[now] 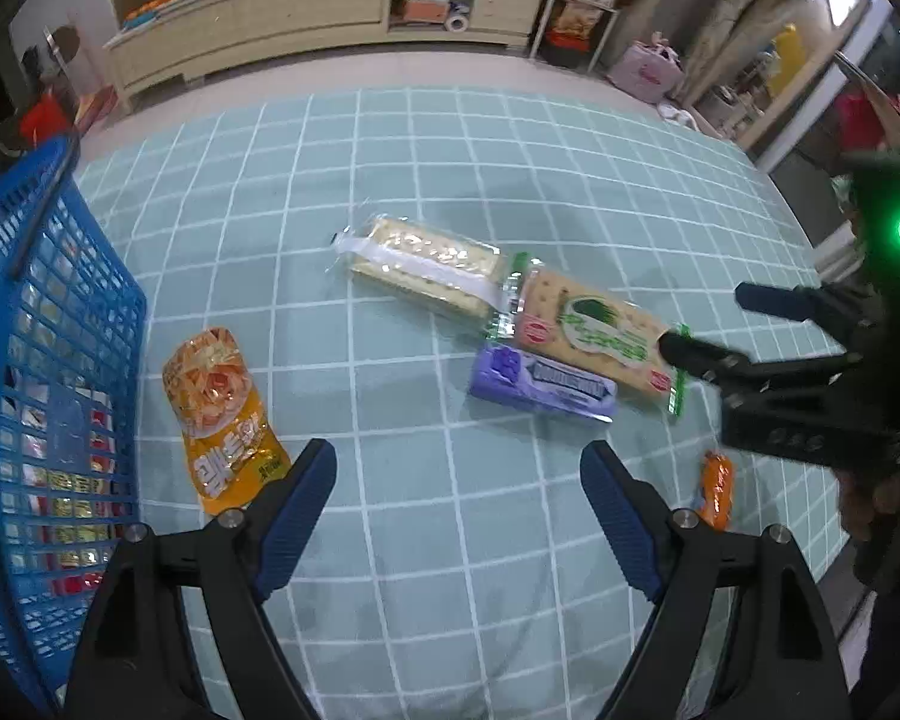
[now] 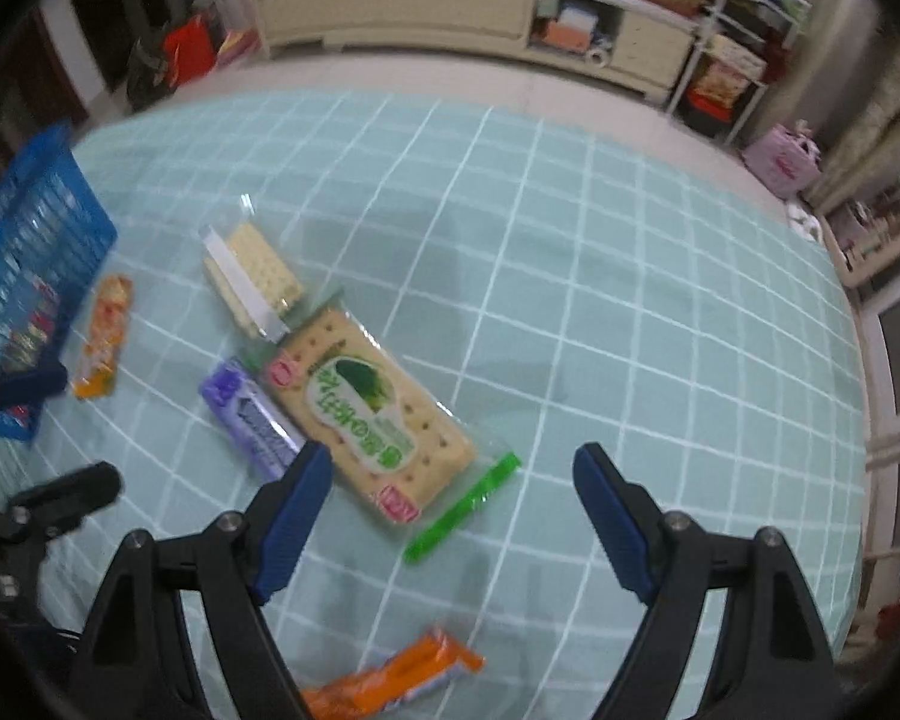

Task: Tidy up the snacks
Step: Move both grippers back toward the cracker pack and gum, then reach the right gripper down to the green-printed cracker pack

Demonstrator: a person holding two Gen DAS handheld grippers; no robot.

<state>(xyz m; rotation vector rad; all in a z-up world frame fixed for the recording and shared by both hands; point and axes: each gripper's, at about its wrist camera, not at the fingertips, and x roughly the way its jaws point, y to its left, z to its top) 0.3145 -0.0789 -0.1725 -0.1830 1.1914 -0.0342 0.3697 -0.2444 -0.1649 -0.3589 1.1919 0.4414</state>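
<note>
My right claw (image 2: 453, 516), jaws wide and empty, hovers just short of the green-labelled cracker pack (image 2: 369, 414), whose long axis runs diagonally toward the counter's blue basket (image 2: 36, 252) side.

Five loose snack packs lie out: two cracker packs (image 1: 426, 267) (image 1: 594, 333), one purple bar (image 1: 543, 384), seemingly two orange packets (image 1: 225, 420) (image 1: 716, 489).

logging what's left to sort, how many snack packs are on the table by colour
orange: 2, the pouch and the small packet
clear with pale crackers: 1
green-trimmed crackers: 1
purple: 1
total: 5 outside the blue basket
</note>
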